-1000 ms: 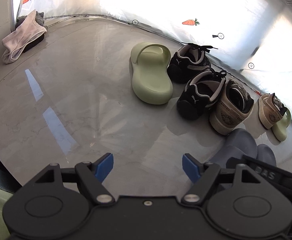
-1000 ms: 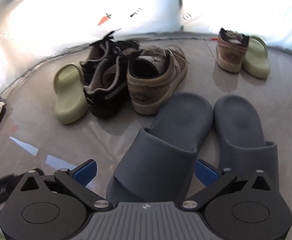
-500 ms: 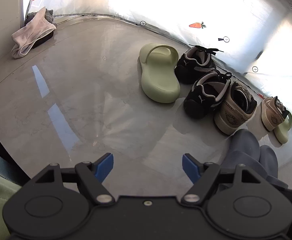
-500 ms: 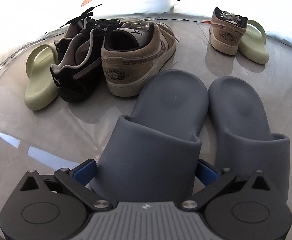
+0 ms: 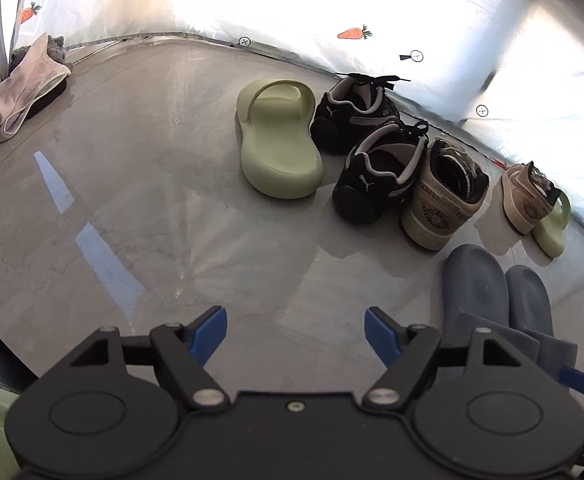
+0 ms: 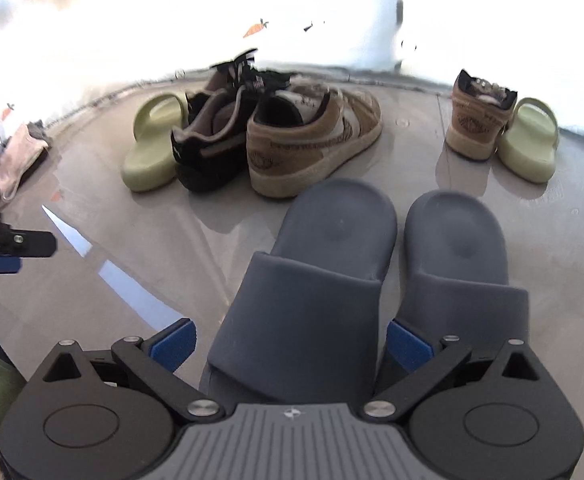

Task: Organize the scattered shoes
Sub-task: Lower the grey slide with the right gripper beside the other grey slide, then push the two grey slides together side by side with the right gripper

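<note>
Lengthwise, grey slide (image 6: 312, 280) points heel away between spread fingers (image 6: 173, 342).

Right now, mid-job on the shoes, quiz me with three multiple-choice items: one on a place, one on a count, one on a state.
1. Where does the far green slide lie?
A. beside the lone tan sneaker
B. on the grey slides
C. by the pink cloth

2. How many black sneakers are there?
A. one
B. two
C. four

3. How is the right hand-held gripper?
A. shut with nothing in it
B. lifted clear of every shoe
C. open, fingers either side of the left grey slide

Answers:
1. A: the two sit together at the far right, touching or nearly so.
2. B: the rear black sneaker and the front black sneaker show in the left wrist view.
3. C: both blue pads flank the strap; contact is unclear.
</note>
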Tool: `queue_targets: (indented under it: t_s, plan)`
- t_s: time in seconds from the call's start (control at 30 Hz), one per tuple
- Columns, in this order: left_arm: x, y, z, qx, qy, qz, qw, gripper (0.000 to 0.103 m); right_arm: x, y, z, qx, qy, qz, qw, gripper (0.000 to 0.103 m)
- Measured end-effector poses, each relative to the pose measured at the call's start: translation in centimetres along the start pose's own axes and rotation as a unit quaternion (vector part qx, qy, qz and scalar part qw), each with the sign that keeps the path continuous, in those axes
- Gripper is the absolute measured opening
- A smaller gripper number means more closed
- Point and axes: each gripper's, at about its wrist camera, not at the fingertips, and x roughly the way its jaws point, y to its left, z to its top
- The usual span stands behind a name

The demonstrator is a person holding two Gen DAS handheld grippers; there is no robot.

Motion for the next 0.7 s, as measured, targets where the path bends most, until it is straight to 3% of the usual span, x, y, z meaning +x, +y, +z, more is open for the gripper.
queue_targets:
  t_s: [0.1, 0.2, 0.33, 0.43, 0.6, 0.7]
  plan:
    - [0.7, -0.5, 0.0, 0.010, 0.012, -0.004, 0.9999, 0.077, -1.6, -1.3, -0.8, 0.006, -0.009, -0.002, 1.000, 0.097]
    - [1.1, -1.2, 0.0, 0.024, 0.019, -0.010, 0.9995, 0.077, -0.9, -2.6, -1.6, 0.038, 0.028, 0.004, 0.999, 0.085]
    - [1.5, -2.1, -0.3, 0.045, 0.026, -0.015, 0.9985, 0.077, 0.8, -3.6, -2.6, 0.081, 0.062, 0.038, 0.994, 0.078]
    - [1.6, -2.7, -0.6, 0.059, 0.029, -0.014, 0.9977, 0.077, 1.7, -3.2, -2.9, 0.082, 0.056, 0.050, 0.994, 0.077]
    - [1.6, -2.8, -0.9, 0.071, 0.031, -0.002, 0.9970, 0.077, 1.9, -2.2, -2.9, 0.048, 0.019, 0.023, 0.998, 0.076]
    - [1.7, -2.5, -1.1, 0.067, 0.035, 0.005, 0.9971, 0.077, 2.1, -1.5, -3.0, 0.027, -0.003, 0.006, 1.000, 0.059]
